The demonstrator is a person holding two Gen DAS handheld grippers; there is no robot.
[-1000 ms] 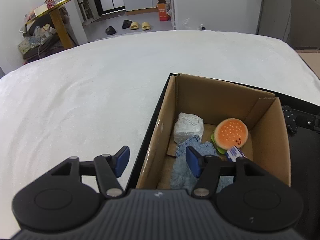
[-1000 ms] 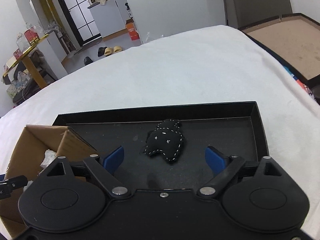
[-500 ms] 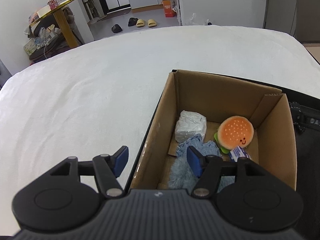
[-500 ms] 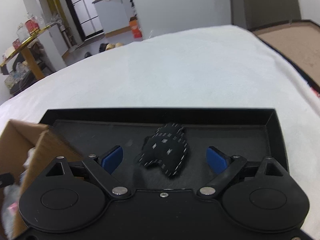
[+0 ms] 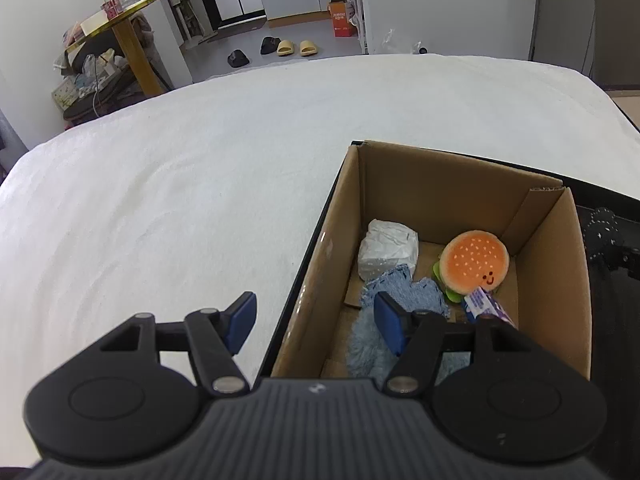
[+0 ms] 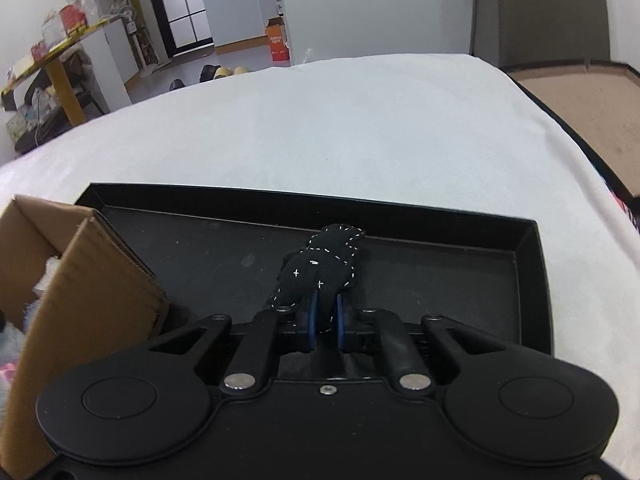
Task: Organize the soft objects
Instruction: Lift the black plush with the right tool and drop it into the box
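My right gripper is shut on a black soft toy with white stitching, over the black tray. The toy also shows at the right edge of the left wrist view. My left gripper is open and empty, straddling the near left wall of the cardboard box. Inside the box lie a burger plush, a white wrapped bundle, a blue fluffy cloth and a purple-and-white packet. The box shows in the right wrist view too.
The box and tray sit on a white bed cover. A second brown-lined tray lies at the far right. Beyond the bed are a yellow table, slippers and an orange box on the floor.
My right gripper has closed on the black soft toy, which was lying free in the tray between open fingers. My left gripper stayed open over the box's edge with only a small view shift.
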